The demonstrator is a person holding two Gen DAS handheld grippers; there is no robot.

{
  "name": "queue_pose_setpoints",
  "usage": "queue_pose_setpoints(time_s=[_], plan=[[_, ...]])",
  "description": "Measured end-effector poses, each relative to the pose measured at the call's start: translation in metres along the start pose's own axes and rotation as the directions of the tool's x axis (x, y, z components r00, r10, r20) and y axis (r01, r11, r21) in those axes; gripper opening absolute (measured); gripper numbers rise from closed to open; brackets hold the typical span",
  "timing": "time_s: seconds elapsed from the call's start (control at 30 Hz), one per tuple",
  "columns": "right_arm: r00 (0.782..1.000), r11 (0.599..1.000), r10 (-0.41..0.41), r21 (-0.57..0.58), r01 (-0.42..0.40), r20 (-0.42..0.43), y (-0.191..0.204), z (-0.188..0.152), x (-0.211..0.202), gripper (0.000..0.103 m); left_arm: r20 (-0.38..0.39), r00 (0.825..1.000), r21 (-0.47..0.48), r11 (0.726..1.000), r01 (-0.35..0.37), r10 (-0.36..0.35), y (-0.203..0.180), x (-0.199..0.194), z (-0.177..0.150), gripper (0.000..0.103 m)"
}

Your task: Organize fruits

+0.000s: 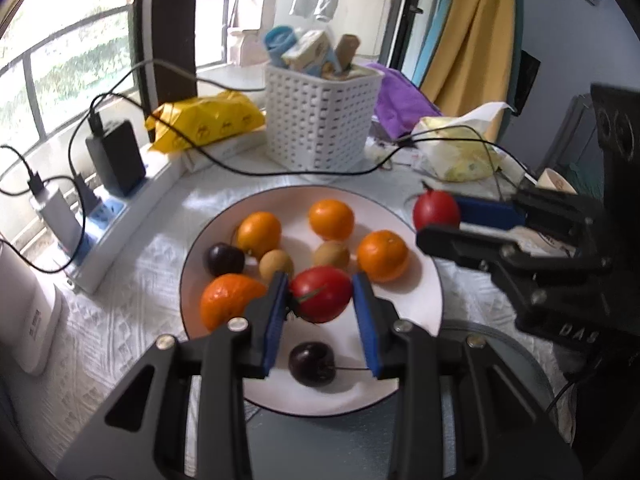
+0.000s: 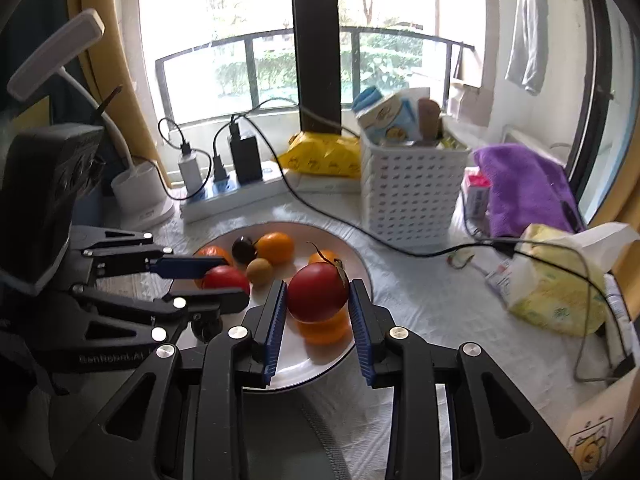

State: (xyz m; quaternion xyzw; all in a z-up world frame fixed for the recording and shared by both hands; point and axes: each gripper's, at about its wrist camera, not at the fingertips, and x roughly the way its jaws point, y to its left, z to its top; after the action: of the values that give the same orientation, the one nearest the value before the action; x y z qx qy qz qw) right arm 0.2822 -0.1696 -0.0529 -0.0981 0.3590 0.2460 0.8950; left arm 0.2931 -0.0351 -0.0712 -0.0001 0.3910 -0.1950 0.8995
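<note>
A white plate (image 1: 424, 304) holds several oranges (image 1: 382, 255), two dark cherries (image 1: 311, 363), two small brown fruits (image 1: 331, 255) and a red tomato (image 1: 322, 293). My left gripper (image 1: 322, 304) is shut on that tomato, just above the plate. My right gripper (image 2: 318, 300) is shut on a second red tomato (image 2: 317, 291) and holds it above the plate's (image 2: 362, 270) right rim. In the left wrist view the right gripper (image 1: 440, 220) and its tomato (image 1: 436, 210) show at the right.
A white perforated basket (image 1: 320, 120) with packets stands behind the plate. A power strip (image 1: 116, 220) with chargers and cables lies at the left. A yellow bag (image 1: 204, 118), a purple cloth (image 2: 524, 188) and a tissue pack (image 2: 556, 292) lie around. A cable (image 2: 360, 232) crosses the tablecloth.
</note>
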Motion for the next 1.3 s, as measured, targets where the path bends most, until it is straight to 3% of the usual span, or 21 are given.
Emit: queue_pose_setpoints(time_s=[0.33, 0.47, 0.63, 0.97, 1.03, 1.17, 1.23, 1.27, 1.3], plan=[[0.998, 0.999, 0.032, 0.027, -0.03, -0.061, 0.009, -0.014, 0.018, 0.034, -0.053, 0.999, -0.01, 1.0, -0.015, 0.014, 0.0, 0.007, -0.003, 0.035], [0.998, 0.998, 0.035, 0.045, -0.033, -0.057, 0.01, -0.017, 0.012, 0.034, -0.061, 0.998, -0.02, 1.0, -0.003, 0.002, 0.001, 0.002, -0.006, 0.046], [0.999, 0.996, 0.022, 0.089, -0.018, -0.043, 0.01, -0.022, 0.001, 0.034, -0.048, 0.999, -0.03, 0.999, -0.02, 0.019, 0.002, -0.011, -0.012, 0.046], [1.0, 0.992, -0.03, 0.124, 0.03, 0.004, 0.021, -0.033, -0.044, 0.034, 0.094, 0.994, -0.037, 0.998, -0.043, 0.046, -0.015, -0.085, -0.013, 0.046], [0.999, 0.991, -0.047, 0.129, 0.045, 0.014, 0.025, -0.037, -0.056, 0.035, 0.138, 0.988, -0.044, 0.997, -0.06, 0.065, -0.023, -0.103, -0.011, 0.046], [0.996, 0.988, -0.072, 0.141, 0.065, 0.048, 0.031, -0.041, -0.081, 0.038, 0.274, 0.96, -0.029, 0.999, -0.046, 0.053, -0.046, -0.157, -0.01, 0.047], [0.994, 0.985, -0.09, 0.152, 0.078, 0.07, 0.034, -0.044, -0.095, 0.039, 0.301, 0.952, -0.023, 0.999, -0.045, 0.049, -0.056, -0.174, -0.013, 0.047], [0.992, 0.984, -0.1, 0.158, 0.086, 0.081, 0.036, -0.045, -0.102, 0.044, 0.309, 0.95, -0.016, 0.999, -0.044, 0.047, -0.061, -0.18, -0.016, 0.047], [0.99, 0.983, -0.108, 0.162, 0.091, 0.096, 0.037, -0.046, -0.111, 0.055, 0.313, 0.949, -0.01, 0.999, -0.046, 0.047, -0.063, -0.184, -0.017, 0.048]])
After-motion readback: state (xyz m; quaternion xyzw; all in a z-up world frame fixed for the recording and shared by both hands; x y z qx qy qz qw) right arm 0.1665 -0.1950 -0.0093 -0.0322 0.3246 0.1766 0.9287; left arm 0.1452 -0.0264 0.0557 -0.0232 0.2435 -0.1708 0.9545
